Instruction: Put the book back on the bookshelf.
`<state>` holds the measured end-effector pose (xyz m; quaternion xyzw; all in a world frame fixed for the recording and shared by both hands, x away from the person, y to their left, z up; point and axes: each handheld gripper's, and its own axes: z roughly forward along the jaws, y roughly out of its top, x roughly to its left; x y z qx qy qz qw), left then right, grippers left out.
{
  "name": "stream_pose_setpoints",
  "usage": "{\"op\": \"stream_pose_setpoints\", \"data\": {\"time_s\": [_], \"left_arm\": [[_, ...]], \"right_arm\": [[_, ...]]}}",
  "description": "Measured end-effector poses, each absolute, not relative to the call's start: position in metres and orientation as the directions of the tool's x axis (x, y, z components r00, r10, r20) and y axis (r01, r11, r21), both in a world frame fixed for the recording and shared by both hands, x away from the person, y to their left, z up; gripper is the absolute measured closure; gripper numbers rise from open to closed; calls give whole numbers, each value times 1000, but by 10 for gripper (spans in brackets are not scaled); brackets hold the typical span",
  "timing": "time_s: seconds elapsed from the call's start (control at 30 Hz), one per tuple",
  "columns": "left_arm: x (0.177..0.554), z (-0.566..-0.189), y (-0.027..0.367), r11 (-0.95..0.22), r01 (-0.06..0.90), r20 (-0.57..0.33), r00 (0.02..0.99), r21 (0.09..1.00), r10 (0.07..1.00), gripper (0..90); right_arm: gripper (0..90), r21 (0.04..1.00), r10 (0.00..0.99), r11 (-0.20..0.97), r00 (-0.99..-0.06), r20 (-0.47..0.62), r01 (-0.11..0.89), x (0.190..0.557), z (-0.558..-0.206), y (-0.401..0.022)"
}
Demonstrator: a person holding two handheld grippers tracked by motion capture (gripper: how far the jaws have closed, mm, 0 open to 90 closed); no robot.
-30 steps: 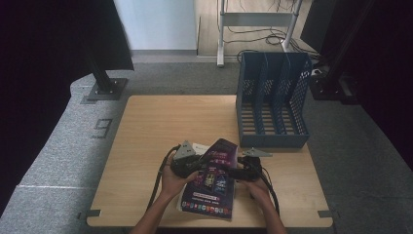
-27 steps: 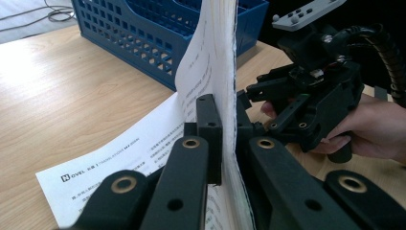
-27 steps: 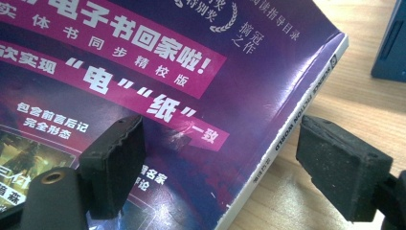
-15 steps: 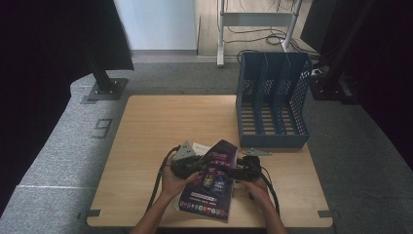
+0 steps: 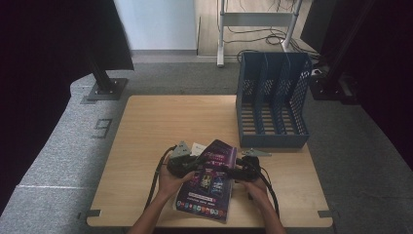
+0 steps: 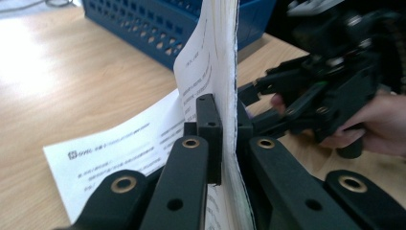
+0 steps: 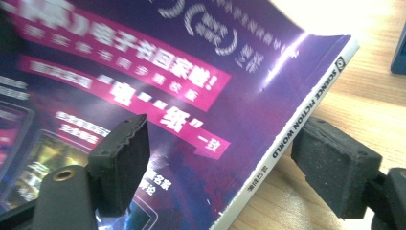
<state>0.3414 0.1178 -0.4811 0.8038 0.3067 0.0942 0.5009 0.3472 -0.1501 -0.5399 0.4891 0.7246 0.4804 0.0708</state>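
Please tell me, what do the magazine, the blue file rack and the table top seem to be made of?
Magazine: paper with a glossy printed cover, as light glares off it; its inner pages look matte white.
Blue file rack: probably moulded plastic, with slotted walls and an even, dull colour.
Table top: wood or wood-look laminate, with a pale grain and a smooth finish; which one, I cannot tell.

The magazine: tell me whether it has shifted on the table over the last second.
No. The magazine lies in the same spot relative to the blue file rack and the table's near edge, between both grippers.
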Motion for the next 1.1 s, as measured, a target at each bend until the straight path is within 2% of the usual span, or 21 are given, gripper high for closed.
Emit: {"op": "stream_pose_setpoints", "data": {"time_s": [0.33, 0.8, 1.1], "left_arm": [[357, -510, 129, -315, 478, -203, 758, 820, 620, 883], [362, -529, 133, -339, 514, -196, 731, 788, 653, 879], [367, -534, 135, -340, 542, -221, 724, 769, 653, 873]], "right_arm": [[222, 768, 786, 80, -514, 343, 635, 347, -541, -146], [241, 765, 810, 125, -510, 289, 631, 348, -544, -138], [242, 762, 822, 143, -505, 264, 632, 348, -546, -134]]}}
